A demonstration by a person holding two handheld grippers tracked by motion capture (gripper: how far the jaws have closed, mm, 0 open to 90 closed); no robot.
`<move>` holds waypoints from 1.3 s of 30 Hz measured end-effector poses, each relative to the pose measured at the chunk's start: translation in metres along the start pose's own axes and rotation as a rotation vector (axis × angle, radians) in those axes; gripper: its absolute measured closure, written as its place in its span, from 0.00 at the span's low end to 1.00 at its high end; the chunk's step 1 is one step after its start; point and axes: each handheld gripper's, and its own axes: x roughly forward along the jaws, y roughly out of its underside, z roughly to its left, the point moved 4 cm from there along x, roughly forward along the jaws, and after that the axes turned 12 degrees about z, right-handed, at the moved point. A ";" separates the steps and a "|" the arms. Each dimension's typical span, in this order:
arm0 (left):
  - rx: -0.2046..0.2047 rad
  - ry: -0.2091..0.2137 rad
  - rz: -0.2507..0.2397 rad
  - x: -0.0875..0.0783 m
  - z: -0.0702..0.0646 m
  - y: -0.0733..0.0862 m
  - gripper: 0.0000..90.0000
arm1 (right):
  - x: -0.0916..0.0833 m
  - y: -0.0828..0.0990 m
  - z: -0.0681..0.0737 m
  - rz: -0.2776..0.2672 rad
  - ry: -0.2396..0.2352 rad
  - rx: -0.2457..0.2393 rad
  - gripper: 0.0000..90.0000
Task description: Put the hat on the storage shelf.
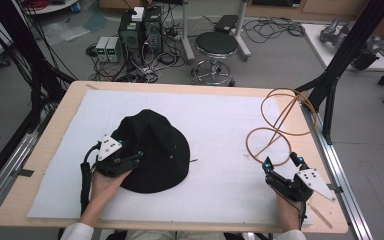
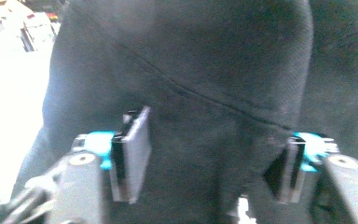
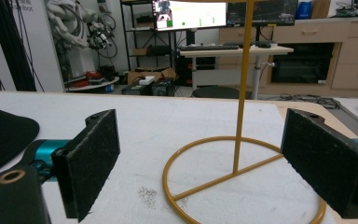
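A black hat point(image 1: 155, 150) lies crown up on the white mat point(image 1: 220, 125), left of centre. My left gripper point(image 1: 130, 161) is at the hat's near left side. Its jaws stand wide apart in the left gripper view point(image 2: 209, 158), with the hat's dark cloth point(image 2: 214, 70) bulging between them, so it is open. On the right stands an orange wire stand point(image 1: 278, 121), with a ring base and an upright pole point(image 3: 242, 93). My right gripper point(image 1: 282, 162) is open just in front of that base point(image 3: 200, 163), with nothing between its pads. The hat's brim point(image 3: 0, 135) shows far left.
The wooden table's edge point(image 1: 45, 150) frames the mat. Black frame struts point(image 1: 330, 85) rise past the right edge. Beyond the table stand a round stool point(image 1: 216, 45) and computer boxes with cables point(image 1: 140, 30) on the floor.
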 end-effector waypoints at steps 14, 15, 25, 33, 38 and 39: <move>0.028 0.041 0.039 0.001 -0.003 0.000 0.92 | -0.001 -0.001 0.002 -0.010 -0.009 0.007 0.12; 0.026 0.043 0.033 0.000 -0.003 0.000 0.94 | -0.001 -0.001 0.002 -0.010 -0.009 0.005 0.12; 0.006 0.108 -0.016 -0.005 0.004 0.001 0.96 | -0.001 -0.001 0.002 -0.010 -0.012 0.006 0.12; 0.019 0.113 -0.046 -0.007 0.003 -0.001 0.96 | -0.003 -0.001 0.003 -0.012 -0.012 0.005 0.12; 0.020 0.117 -0.084 -0.010 0.003 -0.003 0.96 | -0.004 -0.001 0.003 -0.012 -0.010 0.004 0.12; 0.019 0.118 -0.093 -0.011 0.003 -0.003 0.96 | -0.004 0.000 0.003 -0.013 -0.009 0.004 0.12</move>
